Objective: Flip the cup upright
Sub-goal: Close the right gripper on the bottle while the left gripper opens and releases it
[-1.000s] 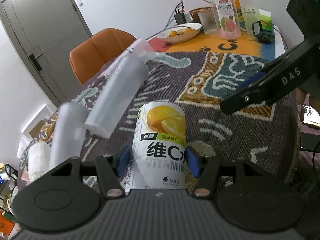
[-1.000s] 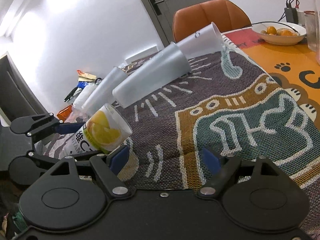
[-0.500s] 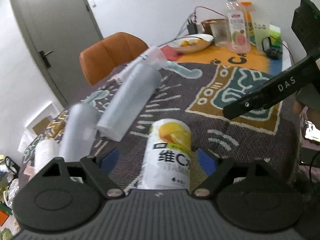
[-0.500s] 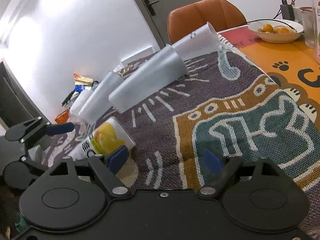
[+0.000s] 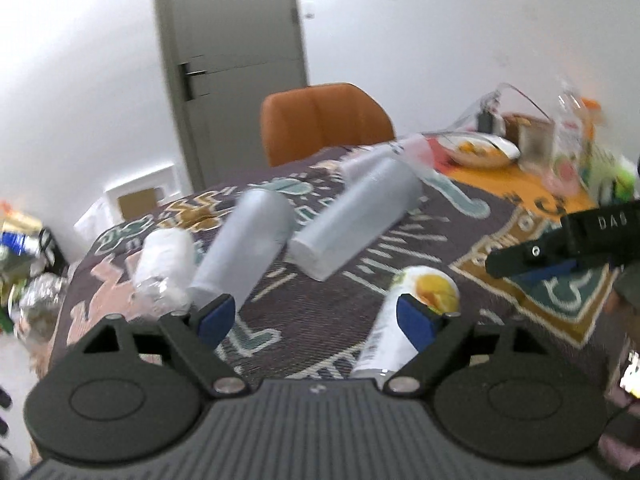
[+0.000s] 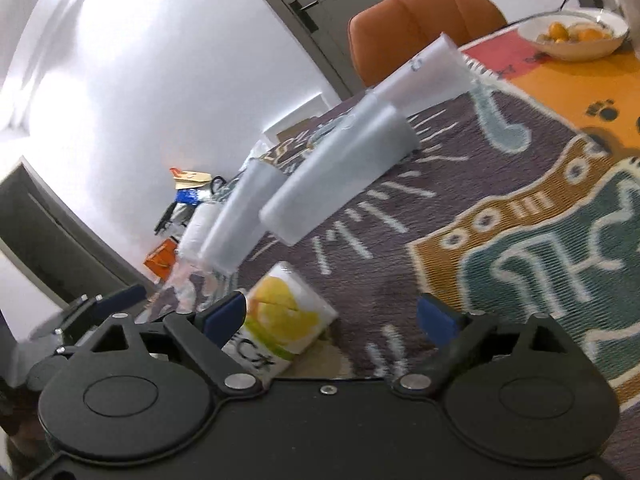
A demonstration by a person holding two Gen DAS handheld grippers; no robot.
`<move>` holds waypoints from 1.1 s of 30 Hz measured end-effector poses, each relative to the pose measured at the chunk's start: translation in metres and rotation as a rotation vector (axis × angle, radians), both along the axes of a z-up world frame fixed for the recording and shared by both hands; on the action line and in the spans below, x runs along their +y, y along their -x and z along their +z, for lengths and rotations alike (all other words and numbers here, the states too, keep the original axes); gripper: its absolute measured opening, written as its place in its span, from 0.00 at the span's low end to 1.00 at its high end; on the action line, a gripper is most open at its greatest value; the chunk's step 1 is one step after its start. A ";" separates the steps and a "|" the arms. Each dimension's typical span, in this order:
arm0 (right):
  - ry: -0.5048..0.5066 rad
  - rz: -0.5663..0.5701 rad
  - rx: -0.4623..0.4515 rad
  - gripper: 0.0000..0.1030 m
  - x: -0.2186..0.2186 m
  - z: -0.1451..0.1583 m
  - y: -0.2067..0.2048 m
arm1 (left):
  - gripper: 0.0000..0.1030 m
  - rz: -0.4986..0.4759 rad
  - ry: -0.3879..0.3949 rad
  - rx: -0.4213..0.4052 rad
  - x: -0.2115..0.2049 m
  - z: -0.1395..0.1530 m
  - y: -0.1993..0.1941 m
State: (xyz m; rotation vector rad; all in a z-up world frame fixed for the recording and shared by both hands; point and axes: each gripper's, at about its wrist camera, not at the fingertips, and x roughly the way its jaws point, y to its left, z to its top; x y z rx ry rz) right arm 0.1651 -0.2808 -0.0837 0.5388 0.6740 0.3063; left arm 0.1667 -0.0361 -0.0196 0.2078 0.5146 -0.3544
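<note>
Cup (image 5: 420,312) (yellow lemon print, white body) stands on the bench (image 5: 400,240), on the patterned cloth. Whether it is mouth-up cannot be read; both views are blurred and tilted.

Left gripper (image 5: 316,318): jaws wide, holding nothing. In its own view the cup sits at about 3 o'clock of the gap, partly behind the right-hand blue pad, outside the jaws. Touching or just apart: cannot tell.

Right gripper (image 6: 332,318): jaws wide, empty. In its view the cup (image 6: 290,316) sits at about 9 o'clock, inside the gap but hard against the left-hand pad.

Long axis of the cup runs roughly along each gripper's line of sight, leaning a little.

Judgement: both are near; the right one has the cup more nearly between its pads.

Room: lying translucent cups (image 5: 356,216) crowd 11–12 o'clock of the cup, near but apart. Toward 1–3 o'clock the cloth is open. Bench edge lies on the near side, under the grippers.
</note>
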 end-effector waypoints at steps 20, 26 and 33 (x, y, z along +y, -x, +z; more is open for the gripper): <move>-0.280 -0.084 0.203 1.00 0.031 -0.026 -0.033 | 0.99 0.295 0.376 0.040 0.075 -0.016 0.014; -0.298 -0.088 0.254 1.00 0.042 -0.035 -0.048 | 1.00 0.361 0.442 0.065 0.099 -0.023 0.015; -0.297 -0.103 0.255 1.00 0.047 -0.039 -0.059 | 1.00 0.396 0.449 0.076 0.115 -0.030 0.018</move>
